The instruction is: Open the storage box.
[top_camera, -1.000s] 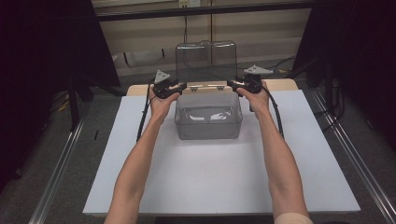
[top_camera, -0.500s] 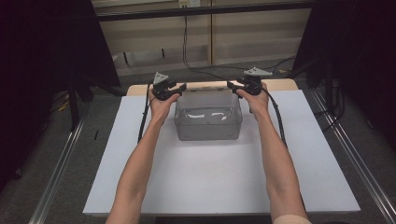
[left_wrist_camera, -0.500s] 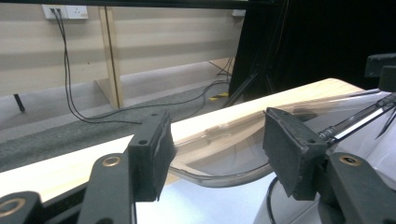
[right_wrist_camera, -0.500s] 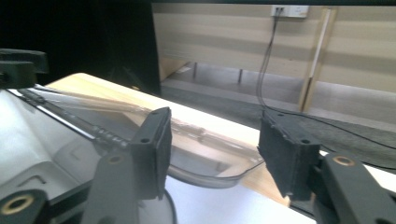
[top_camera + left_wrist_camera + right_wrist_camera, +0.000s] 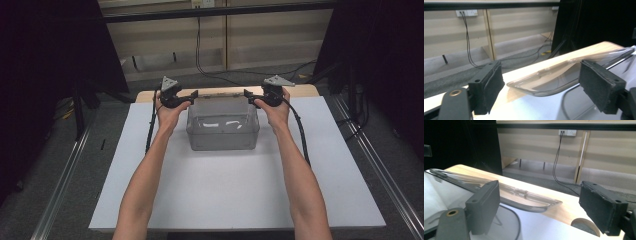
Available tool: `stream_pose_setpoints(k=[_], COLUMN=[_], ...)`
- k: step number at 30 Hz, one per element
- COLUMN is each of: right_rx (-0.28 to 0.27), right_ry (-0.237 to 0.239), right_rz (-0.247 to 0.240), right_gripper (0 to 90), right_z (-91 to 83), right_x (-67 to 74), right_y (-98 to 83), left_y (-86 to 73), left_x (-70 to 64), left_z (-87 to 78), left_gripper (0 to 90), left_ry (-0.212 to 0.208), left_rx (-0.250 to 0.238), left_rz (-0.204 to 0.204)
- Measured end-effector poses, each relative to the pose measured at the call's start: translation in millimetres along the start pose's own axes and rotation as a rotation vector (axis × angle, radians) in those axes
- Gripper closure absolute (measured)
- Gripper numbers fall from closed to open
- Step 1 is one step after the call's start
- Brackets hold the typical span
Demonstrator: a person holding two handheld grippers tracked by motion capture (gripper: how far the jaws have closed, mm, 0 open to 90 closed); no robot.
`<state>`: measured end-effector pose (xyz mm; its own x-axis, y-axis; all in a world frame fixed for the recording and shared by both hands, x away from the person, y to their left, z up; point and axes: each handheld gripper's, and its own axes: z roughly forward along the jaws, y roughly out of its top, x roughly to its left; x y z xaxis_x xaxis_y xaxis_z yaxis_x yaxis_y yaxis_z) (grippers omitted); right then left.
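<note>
Clear plastic box (image 5: 223, 125) — rounded, glossy lid (image 5: 564, 77) lying flat.

Readable text: none that I can make out from here
Clear box (image 5: 223, 131): no label, brand or number legible on its walls or lid
White sheet on the desk (image 5: 235, 190): blank, no print
Wall socket plate (image 5: 468, 12): plain white, no marking clear enough to read
Tongs pads (image 5: 483, 206): black, no lettering
Grey plates on the tongs: unmarked as far as can be seen
</note>
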<state>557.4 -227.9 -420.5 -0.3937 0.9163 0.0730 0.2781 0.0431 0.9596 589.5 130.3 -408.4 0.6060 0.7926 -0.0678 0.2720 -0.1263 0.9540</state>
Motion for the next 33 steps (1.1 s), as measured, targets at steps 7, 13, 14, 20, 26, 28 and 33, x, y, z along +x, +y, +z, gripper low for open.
stream_pose_setpoints(k=[7, 13, 14, 20, 26, 28, 33], right_rx=[-0.049, -0.068, -0.071, -0.086, -0.097, -0.100, -0.109], right_ry=[0.014, 0.014, 0.009, -0.027, -0.066, -0.071, -0.071], right_rz=[0.042, -0.005, -0.026, -0.069, -0.092, -0.102, -0.094], right_gripper=[1.5, 0.0, 0.0, 0.0, 0.4, 0.1, 0.0], right_z=[-14.0, -27.4, -29.8, -47.8, -66.4, -71.6, -83.5], right_x=[11.9, 25.2, 27.2, 40.4, 42.0, 42.9, 47.3], right_y=[5.6, 6.2, 6.9, 5.3, 2.5, 1.0, -5.4], left_y=[-0.6, -8.8, -9.8, -12.7, -16.1, -17.7, -23.5], left_x=[-16.7, -21.4, -22.3, -24.5, -27.9, -30.9, -38.2], left_z=[-14.3, -35.8, -40.0, -63.4, -83.3, -88.9, -103.7], left_gripper=[7.5, 4.0, 3.2, 2.7, 2.3, 1.8, 1.7], left_ry=[-0.013, -0.011, -0.013, -0.018, -0.011, -0.016, -0.003], left_rx=[-0.042, -0.073, -0.084, -0.095, -0.094, -0.094, -0.133], left_rz=[0.005, -0.033, -0.041, -0.049, -0.001, 0.011, -0.022])
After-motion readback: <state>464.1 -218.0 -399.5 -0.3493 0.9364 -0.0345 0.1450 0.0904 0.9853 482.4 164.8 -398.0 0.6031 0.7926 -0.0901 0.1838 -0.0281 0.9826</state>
